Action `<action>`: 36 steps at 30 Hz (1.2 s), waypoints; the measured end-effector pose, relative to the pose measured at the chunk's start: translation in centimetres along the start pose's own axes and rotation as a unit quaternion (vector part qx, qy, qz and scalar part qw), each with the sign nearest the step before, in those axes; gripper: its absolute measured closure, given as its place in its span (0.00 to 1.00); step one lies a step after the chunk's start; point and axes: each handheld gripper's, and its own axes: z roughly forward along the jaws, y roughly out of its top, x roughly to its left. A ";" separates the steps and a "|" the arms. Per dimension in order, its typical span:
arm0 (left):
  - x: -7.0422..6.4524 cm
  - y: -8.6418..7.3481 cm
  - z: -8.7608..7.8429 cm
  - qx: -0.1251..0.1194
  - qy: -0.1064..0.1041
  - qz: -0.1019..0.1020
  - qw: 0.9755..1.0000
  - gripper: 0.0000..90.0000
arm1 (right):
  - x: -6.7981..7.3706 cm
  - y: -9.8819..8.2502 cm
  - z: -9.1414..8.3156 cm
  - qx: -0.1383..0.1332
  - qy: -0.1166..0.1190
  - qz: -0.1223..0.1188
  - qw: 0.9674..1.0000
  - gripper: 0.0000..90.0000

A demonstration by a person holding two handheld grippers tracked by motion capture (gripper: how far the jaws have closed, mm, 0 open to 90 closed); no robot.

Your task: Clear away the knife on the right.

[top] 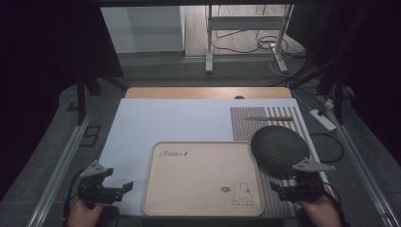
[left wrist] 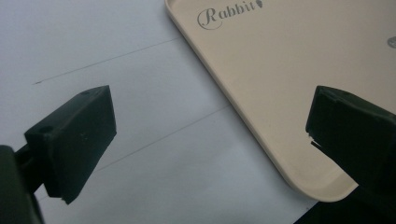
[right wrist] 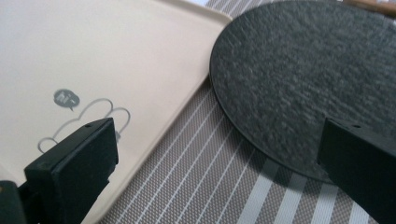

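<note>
Left gripper [top: 124, 187]: it hovers low over the white sheet, just beside the left edge of the tray, jaws spread wide with nothing between them.
Right gripper [top: 276, 188]: it is over the striped mat at the near rim of the dark plate; jaws also wide apart and empty.
Dark plate [top: 279, 150]: a round, rough-textured plate that lies flat on the striped placemat [top: 246, 124], its left rim very near or slightly over the right edge of the tray; I cannot tell which.
Tray [top: 202, 177]: beige, rectangular, empty, with a rabbit drawing and the word "Rabbit".
Knife [top: 269, 118]: it lies on the mat beyond the plate, well apart from both grippers.
Risk, plate: the plate is flat and thin, so I judge a jaw may slide over the rim instead of under it and push the plate toward the knife.
Risk, tray: if the plate is dragged and not lifted, its rim could catch the raised tray edge and shift the tray.
Risk, mat: a low jaw could pinch the mat and pull it.
Surface: a white sheet [top: 165, 123] covers a wooden table [top: 208, 92].
Room: dim, grey floor, dark curtains at both sides, a metal stand and loose cables behind.
</note>
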 end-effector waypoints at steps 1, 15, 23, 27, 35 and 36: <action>0.0 0.0 0.0 0.000 0.000 0.000 1.000 0.03 | -0.1 0.3 -0.2 -0.010 0.000 0.002 1.000 0.00; 0.2 -0.1 -0.1 -0.003 -0.006 -0.006 1.000 0.03 | -0.2 0.7 0.2 -0.013 0.002 -0.006 1.000 0.00; 0.2 -0.1 0.0 0.000 -0.006 -0.008 1.000 0.04 | -0.5 1.2 0.9 -0.003 0.012 -0.001 1.000 0.00; 0.2 -0.1 0.0 0.000 -0.006 -0.007 1.000 0.04 | -0.7 1.4 1.3 -0.001 0.016 0.002 1.000 0.00; 0.2 -0.1 0.0 0.002 -0.006 -0.008 1.000 0.04 | -0.9 1.6 1.5 -0.002 0.016 0.000 1.000 0.00; 0.2 0.0 0.0 0.002 -0.006 -0.008 1.000 0.04 | -0.9 1.6 1.5 -0.002 0.016 0.000 1.000 0.00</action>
